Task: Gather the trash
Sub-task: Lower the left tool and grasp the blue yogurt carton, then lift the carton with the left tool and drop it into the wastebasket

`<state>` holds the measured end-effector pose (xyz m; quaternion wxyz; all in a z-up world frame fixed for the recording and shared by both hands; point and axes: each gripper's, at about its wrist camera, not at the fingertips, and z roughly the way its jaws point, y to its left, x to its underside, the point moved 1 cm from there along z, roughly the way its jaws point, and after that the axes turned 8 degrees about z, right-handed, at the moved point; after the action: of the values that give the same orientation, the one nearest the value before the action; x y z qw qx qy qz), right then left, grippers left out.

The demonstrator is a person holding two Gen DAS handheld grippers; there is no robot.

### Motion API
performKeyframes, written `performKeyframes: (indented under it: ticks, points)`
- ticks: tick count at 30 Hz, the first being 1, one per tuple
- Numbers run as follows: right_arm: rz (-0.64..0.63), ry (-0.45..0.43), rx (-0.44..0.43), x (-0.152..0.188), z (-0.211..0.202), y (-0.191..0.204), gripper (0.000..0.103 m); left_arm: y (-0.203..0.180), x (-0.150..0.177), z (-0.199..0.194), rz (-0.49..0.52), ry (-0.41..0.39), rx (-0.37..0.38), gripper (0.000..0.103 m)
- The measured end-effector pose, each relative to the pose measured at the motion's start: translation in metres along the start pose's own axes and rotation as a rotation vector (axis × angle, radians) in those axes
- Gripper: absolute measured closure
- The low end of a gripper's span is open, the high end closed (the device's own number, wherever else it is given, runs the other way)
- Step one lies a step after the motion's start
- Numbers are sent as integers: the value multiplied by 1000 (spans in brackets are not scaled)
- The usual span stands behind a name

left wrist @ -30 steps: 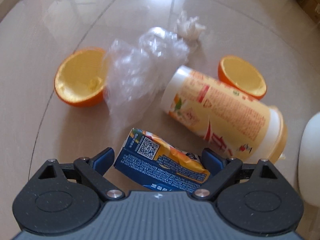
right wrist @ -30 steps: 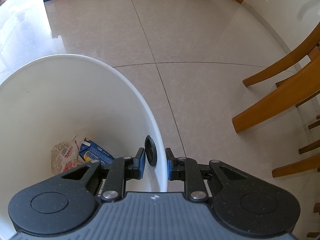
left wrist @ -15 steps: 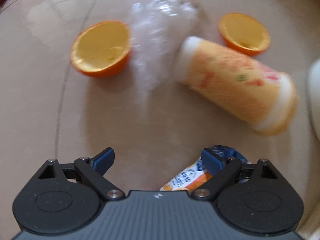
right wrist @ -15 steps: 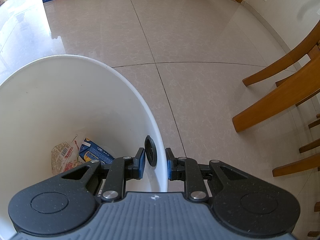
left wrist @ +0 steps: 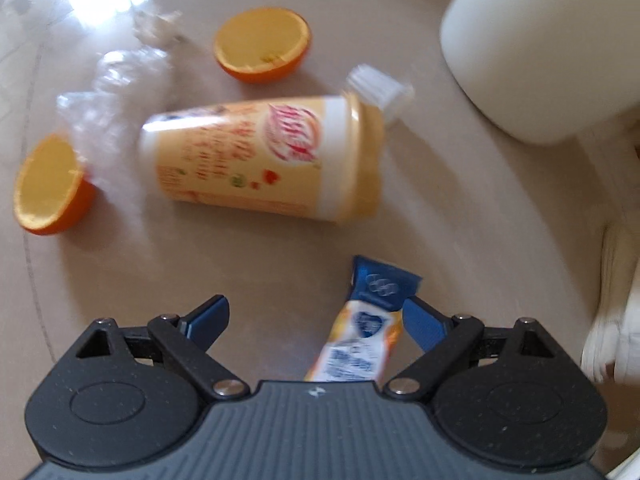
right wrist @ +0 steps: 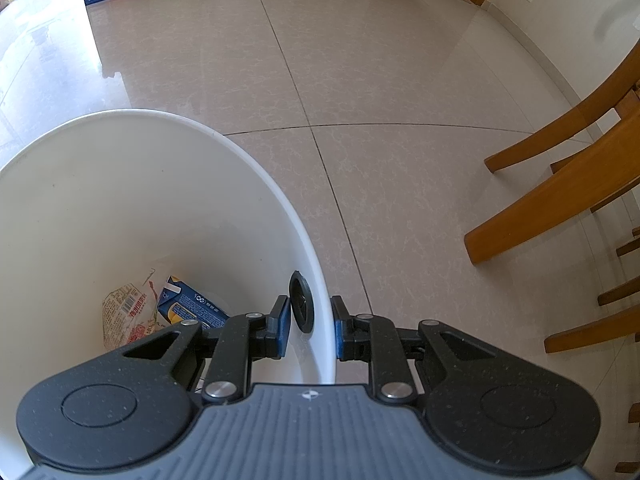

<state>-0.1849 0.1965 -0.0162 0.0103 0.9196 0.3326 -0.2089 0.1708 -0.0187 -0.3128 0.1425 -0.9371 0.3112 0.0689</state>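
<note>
Now, step: the carton is to be carried to the bin.
Left gripper (left wrist: pixel 316 322): spread wide; juice carton (left wrist: pixel 366 330) leans on its right finger only, loosely.
Right gripper (right wrist: pixel 308 328): clamped on the bin (right wrist: pixel 316 264) rim.
Advice: fingers should be closed first, then the lift made slowly.

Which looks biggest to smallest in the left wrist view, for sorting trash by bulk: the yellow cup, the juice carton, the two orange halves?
1. yellow cup
2. and 3. two orange halves: alike, not ranked.
Unranked: juice carton, nearest the camera and partly hidden by the left hand-held gripper.
</note>
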Motion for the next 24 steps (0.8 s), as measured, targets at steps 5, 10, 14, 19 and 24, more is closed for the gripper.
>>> performKeyframes:
  ticks: [5, 10, 14, 19, 24]
  points:
    - [2, 0, 0, 0, 0, 0, 79, -24, 8, 10, 70, 23, 30, 17]
    - [2, -1, 2, 0, 0, 0, 79, -50, 8, 20, 207, 55, 55, 32]
    - [3, -1, 1, 1, 0, -1, 79, -56, 6, 28, 219, 78, 22, 49]
    - [0, -4, -1, 1, 0, -1, 79, -54, 0, 33, 211, 76, -1, 68]
    - [-1, -5, 0, 1, 1, -2, 79, -54, 7, 19, 202, 48, -6, 68]
